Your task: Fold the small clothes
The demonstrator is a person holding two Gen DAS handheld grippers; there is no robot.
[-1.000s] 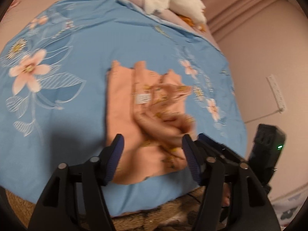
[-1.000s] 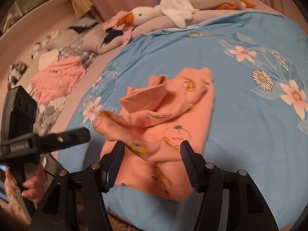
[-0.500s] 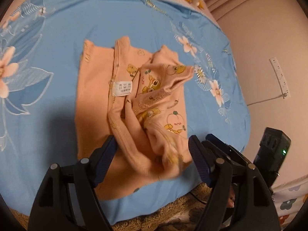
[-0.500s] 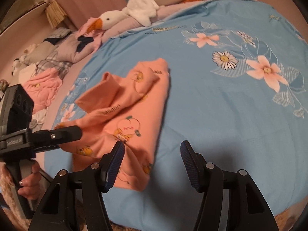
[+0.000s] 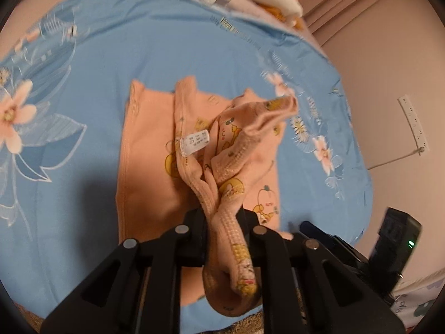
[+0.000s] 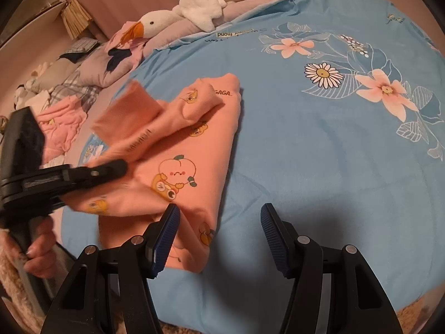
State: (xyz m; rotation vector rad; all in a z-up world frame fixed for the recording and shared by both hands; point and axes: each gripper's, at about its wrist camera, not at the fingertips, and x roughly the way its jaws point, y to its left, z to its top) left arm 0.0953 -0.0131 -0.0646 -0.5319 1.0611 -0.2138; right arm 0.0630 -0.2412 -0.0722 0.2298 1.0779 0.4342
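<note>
Bedroom, blue floral bedsheet [image 6: 319,153] as the work surface, no desk involved

Nearest: left gripper [image 5: 224,217] has its jaws closing, and the frames show them clamped on a bunched sleeve of the peach garment [image 5: 144,181]; fabric is squeezed between them and a loose loop hangs back toward the camera. Likely reason for the pinch: to lift and carry that sleeve over the body for the next fold

Right gripper [image 6: 219,236] hangs with jaws parted, nothing between them, left pad just at the garment's near edge [image 6: 194,250]. Probably waiting to pin or take the hem

Garment lies near the bed's front edge, partly folded, body flat, one sleeve pulled up and taut toward the left jaws

View differences: left wrist shows the care label [image 5: 196,142] and the inside-out seam, plus a wall power strip [image 5: 414,122]. Right wrist shows the printed peach cartoon, the hand [image 6: 39,247] on the left tool's handle, and farther back a clothes pile [image 6: 58,122] and the plush goose [image 6: 211,2]
</note>
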